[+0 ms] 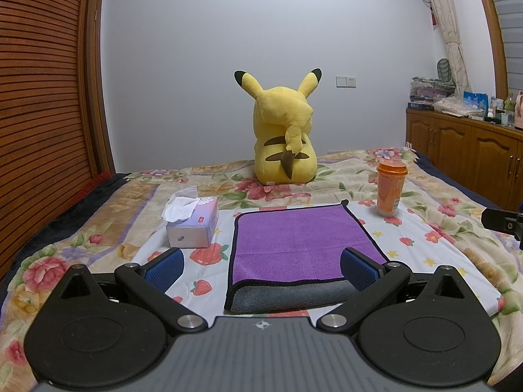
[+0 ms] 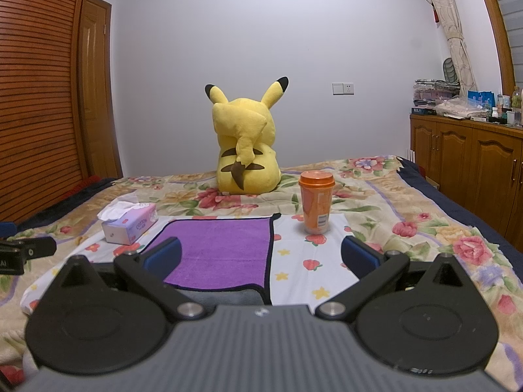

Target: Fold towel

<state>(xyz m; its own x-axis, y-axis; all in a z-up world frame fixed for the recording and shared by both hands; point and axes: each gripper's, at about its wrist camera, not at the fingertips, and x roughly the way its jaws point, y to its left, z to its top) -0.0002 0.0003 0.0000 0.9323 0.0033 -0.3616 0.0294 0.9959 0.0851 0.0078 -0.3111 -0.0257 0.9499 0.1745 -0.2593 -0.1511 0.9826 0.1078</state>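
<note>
A purple towel (image 1: 294, 238) with black edging and a grey underside lies flat on the bed, folded over, with a grey strip showing at its near edge. It also shows in the right wrist view (image 2: 222, 248). My left gripper (image 1: 261, 269) is open and empty, just above the towel's near edge, with the near left corner between its fingers. My right gripper (image 2: 261, 259) is open and empty, with the towel's near right corner between its fingers. The right gripper's body shows at the right edge of the left wrist view (image 1: 503, 223).
A tissue box (image 1: 193, 222) sits left of the towel. An orange cup with a lid (image 1: 390, 187) stands to the right. A yellow plush toy (image 1: 284, 137) sits behind on the floral bedspread (image 1: 98, 215). A wooden cabinet (image 1: 464, 150) stands at the right wall.
</note>
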